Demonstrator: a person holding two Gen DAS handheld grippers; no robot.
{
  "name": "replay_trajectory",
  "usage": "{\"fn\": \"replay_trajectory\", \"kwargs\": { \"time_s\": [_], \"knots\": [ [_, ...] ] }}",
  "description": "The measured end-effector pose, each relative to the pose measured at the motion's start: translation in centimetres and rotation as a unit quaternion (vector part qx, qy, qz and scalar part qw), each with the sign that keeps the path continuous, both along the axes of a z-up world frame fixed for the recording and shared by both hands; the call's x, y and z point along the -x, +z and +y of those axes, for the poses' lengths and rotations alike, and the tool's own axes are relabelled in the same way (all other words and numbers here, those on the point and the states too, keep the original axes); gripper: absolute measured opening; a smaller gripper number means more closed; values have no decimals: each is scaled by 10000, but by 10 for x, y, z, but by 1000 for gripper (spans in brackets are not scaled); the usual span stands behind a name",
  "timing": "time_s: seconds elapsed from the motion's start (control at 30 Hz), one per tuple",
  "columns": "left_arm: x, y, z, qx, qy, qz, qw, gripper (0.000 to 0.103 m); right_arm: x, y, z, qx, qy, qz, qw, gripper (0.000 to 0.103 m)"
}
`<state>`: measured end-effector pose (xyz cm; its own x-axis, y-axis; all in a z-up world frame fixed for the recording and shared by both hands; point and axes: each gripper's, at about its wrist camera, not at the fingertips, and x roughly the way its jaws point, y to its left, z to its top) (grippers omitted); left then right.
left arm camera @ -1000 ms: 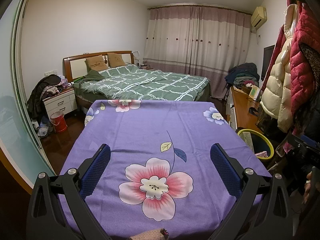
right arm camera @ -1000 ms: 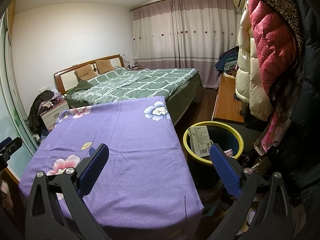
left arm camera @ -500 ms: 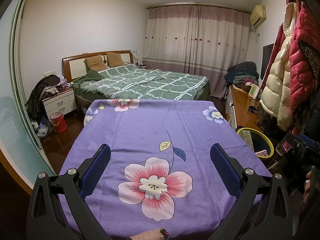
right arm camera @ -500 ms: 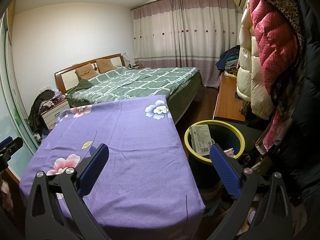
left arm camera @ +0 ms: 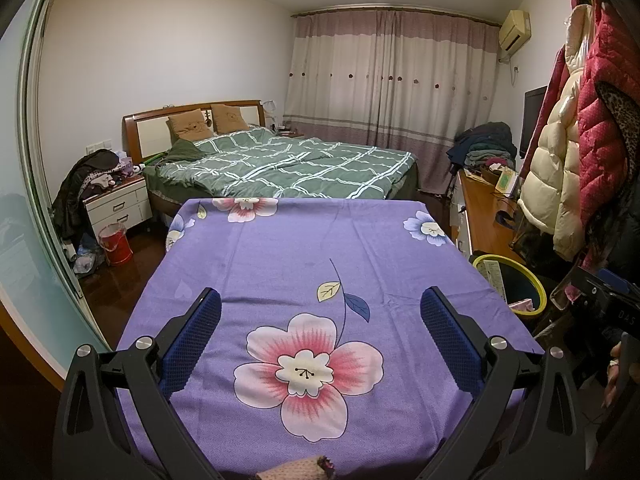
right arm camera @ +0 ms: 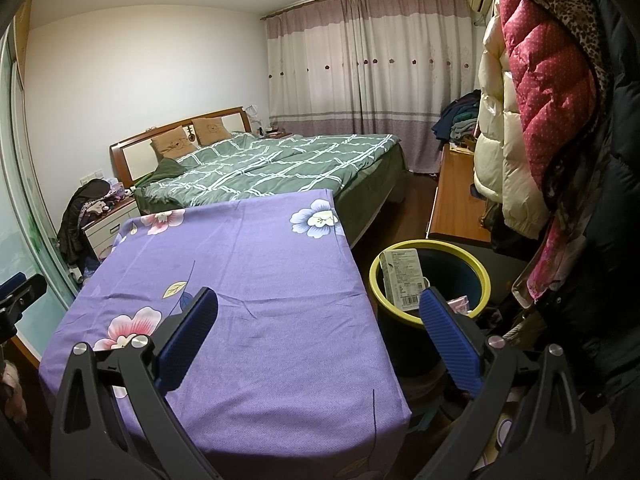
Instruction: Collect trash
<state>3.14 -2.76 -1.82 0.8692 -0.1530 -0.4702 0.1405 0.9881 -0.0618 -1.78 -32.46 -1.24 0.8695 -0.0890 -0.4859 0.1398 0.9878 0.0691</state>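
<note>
A dark bin with a yellow rim (right arm camera: 432, 245) (left arm camera: 536, 284) stands on the floor right of the purple flowered table (left arm camera: 304, 248) (right arm camera: 256, 264). A white carton (right arm camera: 401, 279) (left arm camera: 495, 276) leans inside the bin against its near rim, with something pink (right arm camera: 459, 305) beside it. My left gripper (left arm camera: 320, 308) hovers open over the table's big pink flower, nothing between its blue pads. My right gripper (right arm camera: 318, 312) is open and empty above the table's right edge, its right finger (right arm camera: 448, 336) in front of the bin.
A green checked bed (left arm camera: 288, 168) lies beyond the table, a white nightstand (left arm camera: 116, 204) and red bucket (left arm camera: 116, 244) at left. Coats (right arm camera: 552, 92) hang close on the right over a wooden desk (right arm camera: 456, 204). A mirrored sliding door (left arm camera: 24, 200) runs along the left.
Both views have shifted only slightly; the right gripper has drifted a little back from the bin. Both grippers remain open and empty.
</note>
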Motion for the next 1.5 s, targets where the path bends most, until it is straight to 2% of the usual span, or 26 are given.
{"fn": "replay_trajectory", "kwargs": {
  "time_s": [1.5],
  "knots": [
    [-4, 6, -5, -45, -37, 12, 10000, 98, -3, -6, 2, -30, 16, 64, 10000, 96]
  ]
}}
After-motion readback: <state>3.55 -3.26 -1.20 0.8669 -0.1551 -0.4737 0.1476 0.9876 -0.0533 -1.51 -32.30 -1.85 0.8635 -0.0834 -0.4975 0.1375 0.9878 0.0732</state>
